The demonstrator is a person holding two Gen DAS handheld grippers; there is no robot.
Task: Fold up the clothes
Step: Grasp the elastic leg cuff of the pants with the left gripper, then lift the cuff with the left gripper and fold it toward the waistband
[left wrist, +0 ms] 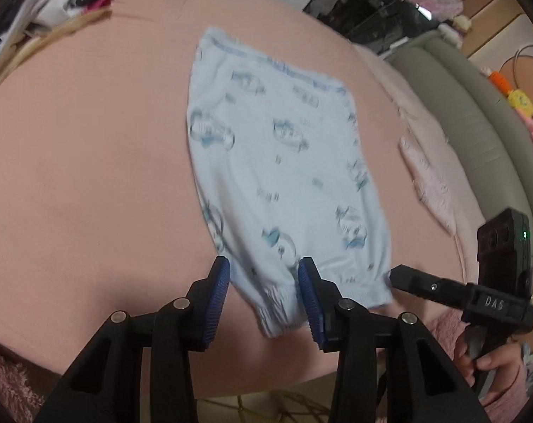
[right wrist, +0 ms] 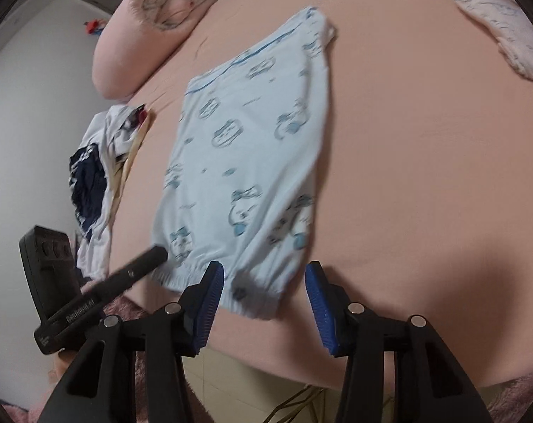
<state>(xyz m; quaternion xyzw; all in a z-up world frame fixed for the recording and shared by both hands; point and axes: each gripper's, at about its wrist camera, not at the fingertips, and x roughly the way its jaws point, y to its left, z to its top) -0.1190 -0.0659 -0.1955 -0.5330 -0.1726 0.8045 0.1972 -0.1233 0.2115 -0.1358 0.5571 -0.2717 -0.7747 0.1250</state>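
The light-blue printed garment (left wrist: 284, 162) is lying flat on the pink bed (left wrist: 90, 162), its elastic hem nearest both grippers. The left gripper (left wrist: 263, 294) and right gripper (right wrist: 264, 298) are being held with jaws part-open astride the hem, not yet pinching; both layers should be taken evenly before lifting

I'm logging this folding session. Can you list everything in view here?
garment: one, light blue with blue prints, flat on the bed.
bed sheet: one, peach-pink, under it.
clothes pile: one, white and navy, at the bed's edge.
pillow: one, pink, at the far end.
pink cloth: one, beside the garment.
left gripper: black, blue pads, open astride the elastic hem.
right gripper: same, open astride the hem.
hand: one, holding the right gripper.
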